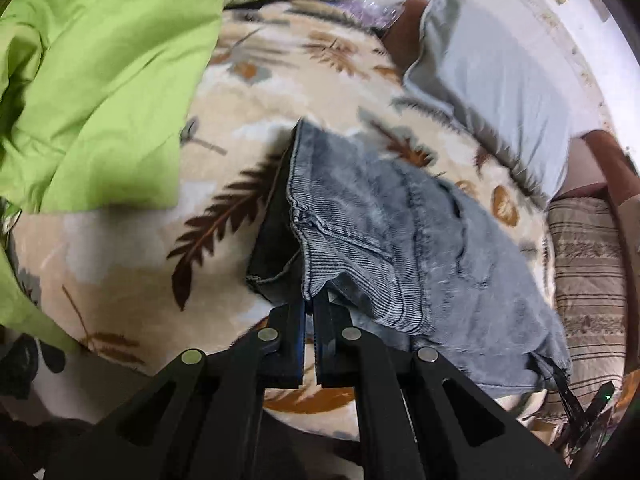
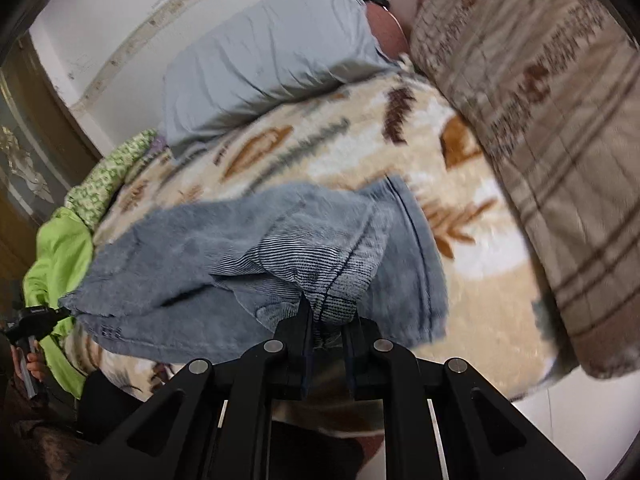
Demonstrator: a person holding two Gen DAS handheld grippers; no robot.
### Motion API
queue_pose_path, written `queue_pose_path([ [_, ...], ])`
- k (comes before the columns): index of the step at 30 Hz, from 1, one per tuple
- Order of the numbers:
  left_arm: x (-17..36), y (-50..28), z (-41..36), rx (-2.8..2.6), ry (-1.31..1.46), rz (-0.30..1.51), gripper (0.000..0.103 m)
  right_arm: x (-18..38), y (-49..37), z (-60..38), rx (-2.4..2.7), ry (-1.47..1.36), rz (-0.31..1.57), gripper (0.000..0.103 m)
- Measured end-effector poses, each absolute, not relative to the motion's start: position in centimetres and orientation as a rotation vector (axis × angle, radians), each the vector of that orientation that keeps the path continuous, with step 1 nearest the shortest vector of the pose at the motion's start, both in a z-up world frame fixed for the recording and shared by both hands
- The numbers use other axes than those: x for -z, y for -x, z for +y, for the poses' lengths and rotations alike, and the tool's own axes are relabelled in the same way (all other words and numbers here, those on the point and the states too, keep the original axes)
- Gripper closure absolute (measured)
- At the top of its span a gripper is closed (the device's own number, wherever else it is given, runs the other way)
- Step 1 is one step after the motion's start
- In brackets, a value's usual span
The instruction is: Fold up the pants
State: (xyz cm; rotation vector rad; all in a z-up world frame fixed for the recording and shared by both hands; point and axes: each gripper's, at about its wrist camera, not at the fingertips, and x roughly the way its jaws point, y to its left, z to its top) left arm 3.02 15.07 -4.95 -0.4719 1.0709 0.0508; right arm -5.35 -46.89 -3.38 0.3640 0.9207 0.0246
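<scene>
Faded blue-grey corduroy pants hang stretched between both grippers above a cream blanket with leaf print. My left gripper is shut on one edge of the pants, near a seam, with a dark inner layer hanging at its left. In the right wrist view the same pants spread leftwards, and my right gripper is shut on a bunched ribbed fold of them. The far corner of the pants reaches the other gripper at the left edge, held by a hand.
A bright green cloth lies bunched on the left of the bed. A pale grey pillow sits at the head by the white wall. A brown striped quilt lies along the right side. White floor shows beyond the bed's edge.
</scene>
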Motion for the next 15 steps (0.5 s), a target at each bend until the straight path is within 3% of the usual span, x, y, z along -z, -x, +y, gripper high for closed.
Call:
queue_pose_path([
  [6,5.9,-2.9,15.5,-0.053,0.493,1.113,0.099,5.8,5.1,-46.7,0.049,-0.342,0.986,0.082],
  [12,3.3,-0.5,16.7,-0.016,0.52,1.118,0.094,1.4,6.9,-46.5,0.112,-0.298,0.919,0.074],
  [13,2.6,0.0,16.9,0.003,0.54,1.104,0.086,0.2,7.4,-46.3,0.117,-0.287,0.892,0.067],
  [15,1.3,0.4,16.5,0.036,0.559,1.069,0.056,-2.1,7.9,-45.1,0.067,-0.291,0.836,0.053],
])
